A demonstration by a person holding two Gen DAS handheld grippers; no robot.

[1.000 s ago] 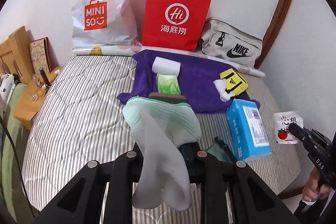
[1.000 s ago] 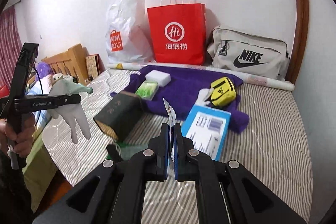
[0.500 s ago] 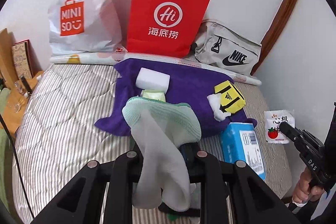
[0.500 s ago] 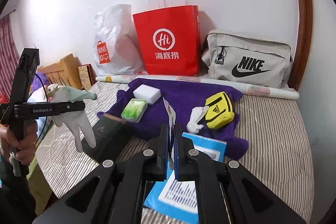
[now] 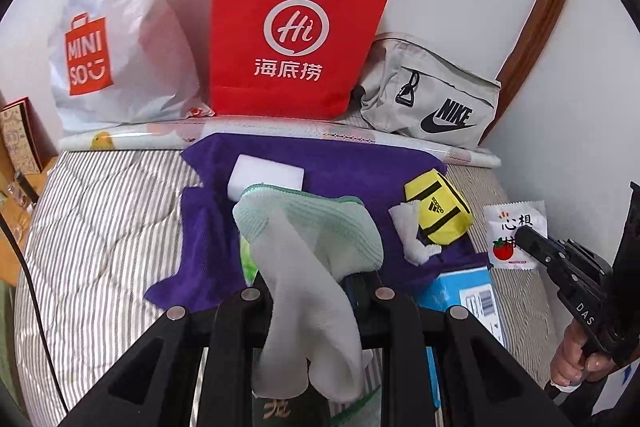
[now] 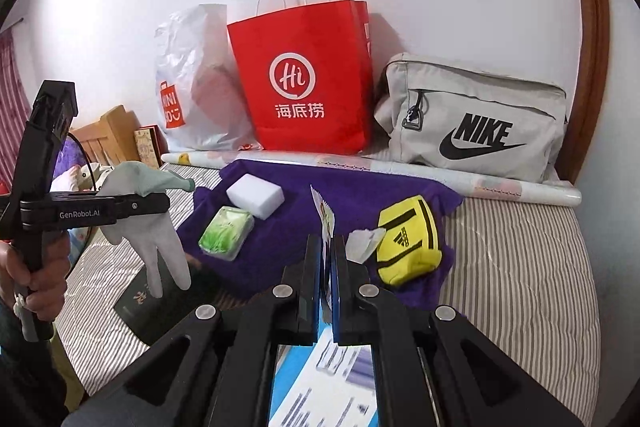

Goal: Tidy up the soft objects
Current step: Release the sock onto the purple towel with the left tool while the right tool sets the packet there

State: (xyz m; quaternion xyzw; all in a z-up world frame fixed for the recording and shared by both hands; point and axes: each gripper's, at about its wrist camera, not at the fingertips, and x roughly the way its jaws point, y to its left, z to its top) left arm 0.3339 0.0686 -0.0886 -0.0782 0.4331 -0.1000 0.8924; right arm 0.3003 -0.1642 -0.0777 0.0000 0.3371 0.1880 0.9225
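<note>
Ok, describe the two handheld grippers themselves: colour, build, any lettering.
Both are matte black plastic. The left gripper is a long flat bar lettered "GenRobot.AI" in white, on a pistol-style handle with a thin black cable behind it. The right gripper tapers to a narrow tip and carries white "DAS" lettering. Up close, each shows silver round pivot screws.

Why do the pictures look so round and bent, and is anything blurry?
Both views use fisheye lenses: dark corners, and the door frame bows in the right wrist view. There the blue tissue pack near the lens has smeared print. In the left wrist view the red bag stays sharp, casting a soft shadow.
</note>
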